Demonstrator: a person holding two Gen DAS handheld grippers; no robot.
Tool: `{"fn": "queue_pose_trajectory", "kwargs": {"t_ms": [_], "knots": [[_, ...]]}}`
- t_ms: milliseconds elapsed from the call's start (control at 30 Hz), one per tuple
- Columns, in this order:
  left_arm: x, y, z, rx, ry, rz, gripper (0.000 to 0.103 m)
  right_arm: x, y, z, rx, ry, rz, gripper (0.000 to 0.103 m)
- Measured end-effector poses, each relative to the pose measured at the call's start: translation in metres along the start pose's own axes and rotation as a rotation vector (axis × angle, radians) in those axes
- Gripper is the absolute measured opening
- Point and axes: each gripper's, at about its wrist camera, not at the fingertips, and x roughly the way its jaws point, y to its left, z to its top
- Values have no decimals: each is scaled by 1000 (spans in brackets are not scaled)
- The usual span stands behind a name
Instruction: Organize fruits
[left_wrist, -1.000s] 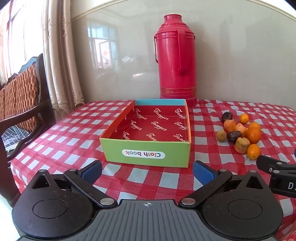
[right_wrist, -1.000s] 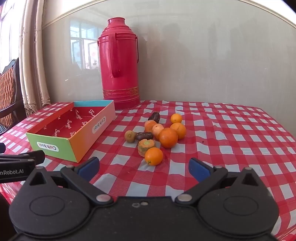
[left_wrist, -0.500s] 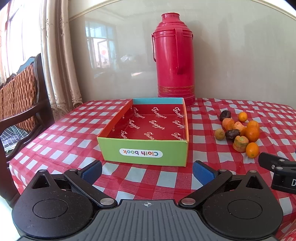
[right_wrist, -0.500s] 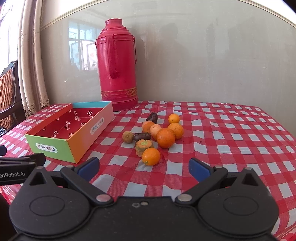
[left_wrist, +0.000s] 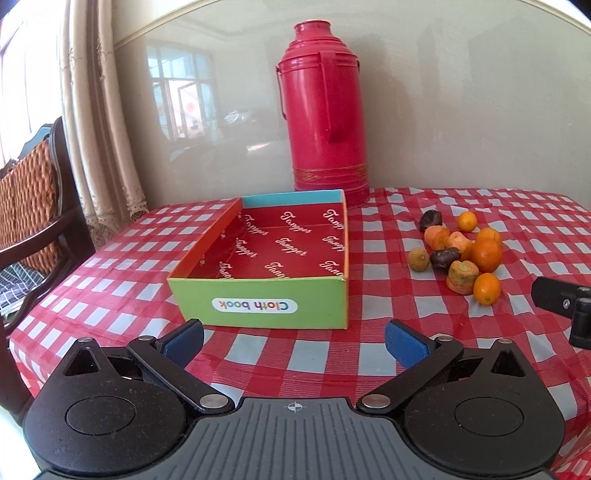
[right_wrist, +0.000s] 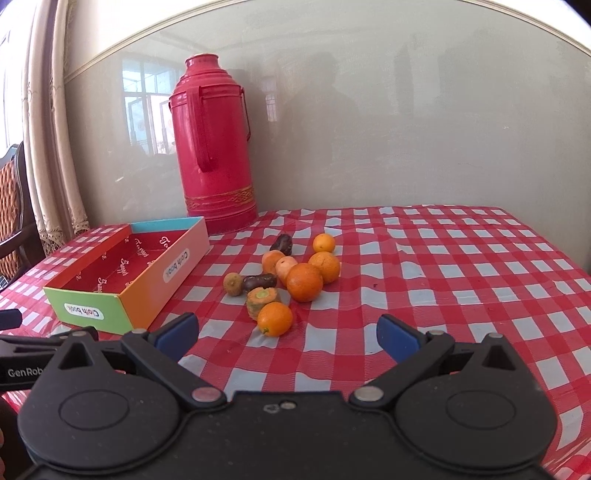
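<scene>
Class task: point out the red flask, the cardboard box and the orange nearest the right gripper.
red flask (right_wrist: 212, 155), right wrist view, on the middle of its body.
cardboard box (left_wrist: 258, 304), left wrist view, on its green front wall.
nearest orange (right_wrist: 274, 319), right wrist view, on the middle of its peel.

On the tabletop (right_wrist: 443, 258) the open box (left_wrist: 273, 266) lies at the left, and the heap of fruits (right_wrist: 288, 277) lies to its right, apart from it. The flask (left_wrist: 325, 110) stands behind the box, against the wall. A chair (left_wrist: 33, 206) stands left of the tabletop.
</scene>
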Motion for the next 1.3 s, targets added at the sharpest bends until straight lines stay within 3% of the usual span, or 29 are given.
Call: {"fn": "queue_pose_trajectory", "kwargs": {"t_ms": [333, 1300], "knots": [[-3, -6, 1, 0, -15, -8, 103, -5, -14, 1, 66, -14, -1, 97], [-5, -2, 5, -24, -28, 2, 103, 1, -2, 0, 0, 5, -1, 97]]}}
